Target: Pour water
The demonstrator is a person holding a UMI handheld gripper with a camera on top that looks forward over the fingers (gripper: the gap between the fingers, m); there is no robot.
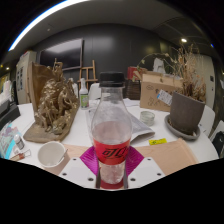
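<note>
A clear plastic bottle [111, 125] with a black cap and a red label stands upright between my fingers, close in front of the camera. It holds some water in its lower part. My gripper [112, 162] is shut on it, the magenta pads [89, 158] pressing its lower body from both sides. A white cup [51, 153] sits on the table to the left of the fingers. A small pale bowl [147, 117] stands beyond the bottle to the right.
The white table [75, 135] carries a brown sculpture [55, 105] at the left and a dark pot with dry stems [185, 110] at the right. A brown mat [175, 156] and a yellow tag [158, 142] lie right of the bottle. Shelves and boxes stand behind.
</note>
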